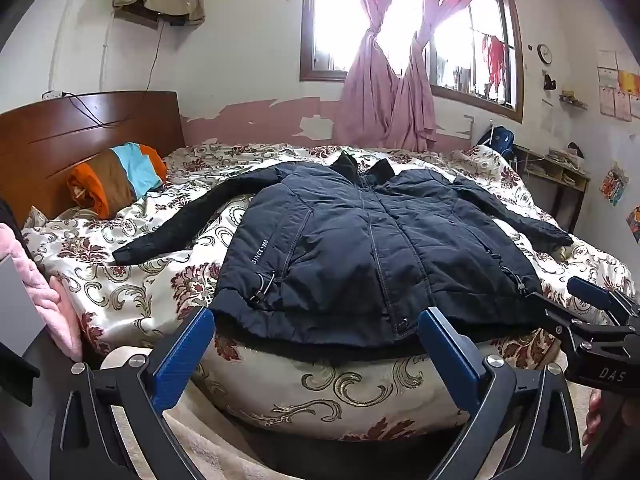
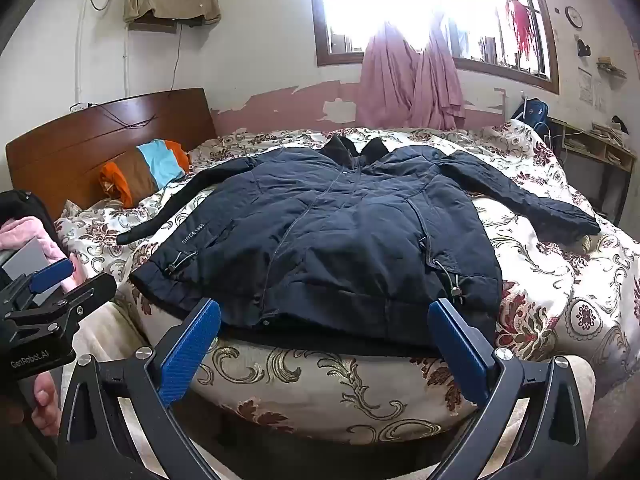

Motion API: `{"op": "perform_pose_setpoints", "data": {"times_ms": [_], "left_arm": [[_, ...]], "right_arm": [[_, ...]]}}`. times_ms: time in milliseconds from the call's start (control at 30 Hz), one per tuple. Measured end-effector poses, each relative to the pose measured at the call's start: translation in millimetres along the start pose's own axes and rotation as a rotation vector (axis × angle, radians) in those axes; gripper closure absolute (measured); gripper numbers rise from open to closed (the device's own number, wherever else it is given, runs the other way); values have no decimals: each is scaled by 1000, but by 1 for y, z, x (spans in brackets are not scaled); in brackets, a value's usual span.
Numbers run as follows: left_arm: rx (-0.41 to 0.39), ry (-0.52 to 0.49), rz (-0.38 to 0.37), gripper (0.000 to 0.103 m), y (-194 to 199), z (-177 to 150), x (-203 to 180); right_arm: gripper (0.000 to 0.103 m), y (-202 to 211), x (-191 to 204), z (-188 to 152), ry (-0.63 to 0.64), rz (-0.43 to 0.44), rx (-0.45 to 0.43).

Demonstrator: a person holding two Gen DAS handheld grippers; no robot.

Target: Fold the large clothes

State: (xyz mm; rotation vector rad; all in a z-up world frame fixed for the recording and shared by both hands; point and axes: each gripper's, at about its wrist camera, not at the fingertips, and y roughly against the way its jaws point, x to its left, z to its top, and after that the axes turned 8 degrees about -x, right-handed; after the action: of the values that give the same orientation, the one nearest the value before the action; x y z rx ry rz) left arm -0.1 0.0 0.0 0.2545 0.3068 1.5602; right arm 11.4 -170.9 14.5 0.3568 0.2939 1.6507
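A dark navy padded jacket (image 1: 360, 248) lies flat, front up and zipped, on a floral bedspread (image 1: 132, 288), collar toward the far wall, both sleeves spread out to the sides. It also shows in the right wrist view (image 2: 328, 240). My left gripper (image 1: 316, 320) is open, its blue pads just short of the jacket's hem at the bed's near edge. My right gripper (image 2: 326, 312) is open, also just before the hem. Each gripper shows at the edge of the other's view: the right one (image 1: 576, 300) and the left one (image 2: 64, 280). Neither holds anything.
A striped orange, brown and blue pillow (image 1: 120, 176) lies by the wooden headboard (image 1: 80, 132). A pink fluffy cloth (image 1: 52, 300) sits at the left. A shelf unit (image 1: 560, 176) stands at the right wall. Pink curtains (image 1: 384, 100) hang at the window.
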Motion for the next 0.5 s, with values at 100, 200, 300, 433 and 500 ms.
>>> {"op": "perform_pose_setpoints", "data": {"times_ms": [100,200,300,433,500], "left_arm": [[1,0,1,0,0,0,0],[-2,-5,3,0,0,0,0],[-2,-5,6,0,0,0,0],[1,-5,2,0,0,1,-2],[-2,-4,3,0,0,0,-1]], "right_arm": [[1,0,0,0,-1,1,-7],[1,1,-1,-1,-3,2,-8],[1,2,-1,-1,-1,2,-10],[1,0,-2,-1,-6,0,-6],[1,1,-1,-2,-3,0,-9]]}}
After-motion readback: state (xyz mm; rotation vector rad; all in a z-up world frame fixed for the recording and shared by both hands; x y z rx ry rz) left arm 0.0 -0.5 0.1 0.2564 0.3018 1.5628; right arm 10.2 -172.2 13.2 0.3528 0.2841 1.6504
